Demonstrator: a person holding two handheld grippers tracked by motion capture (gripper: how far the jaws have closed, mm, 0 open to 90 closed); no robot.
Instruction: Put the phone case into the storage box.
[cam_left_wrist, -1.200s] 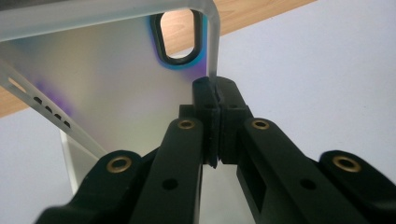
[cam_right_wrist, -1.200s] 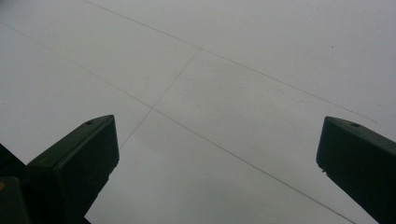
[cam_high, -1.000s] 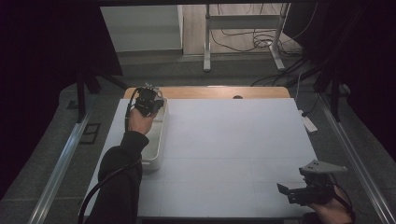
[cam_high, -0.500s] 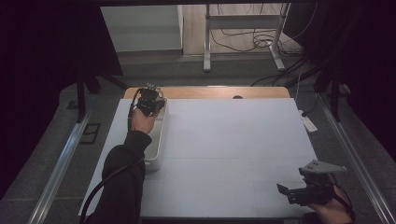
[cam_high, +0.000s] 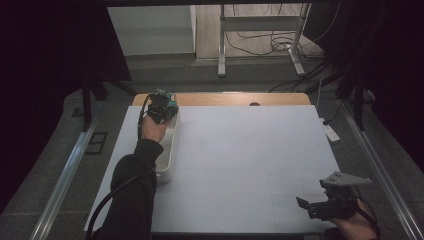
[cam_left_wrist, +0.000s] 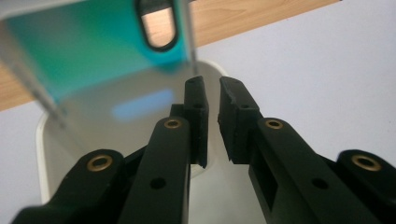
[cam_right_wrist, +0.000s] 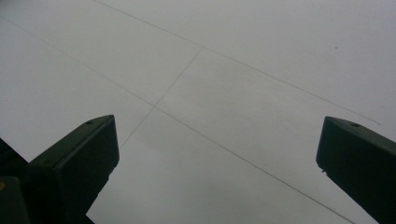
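White desk (cam_high: 250, 150) fills the near ground, where the right tool (cam_high: 320, 207) hovers low with jaws spread wide — nothing between them. Farther off, the left tool (cam_left_wrist: 211, 100) has just been parting a sliver, nothing gripped, over a white tray (cam_high: 167, 160) beside a teal card (cam_left_wrist: 88, 46).

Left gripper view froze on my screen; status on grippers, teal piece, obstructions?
Left gripper jaws just been opening, narrow gap, nothing between. Right gripper wide open over the table. Teal piece at far end of white tray. Nothing obstructing.
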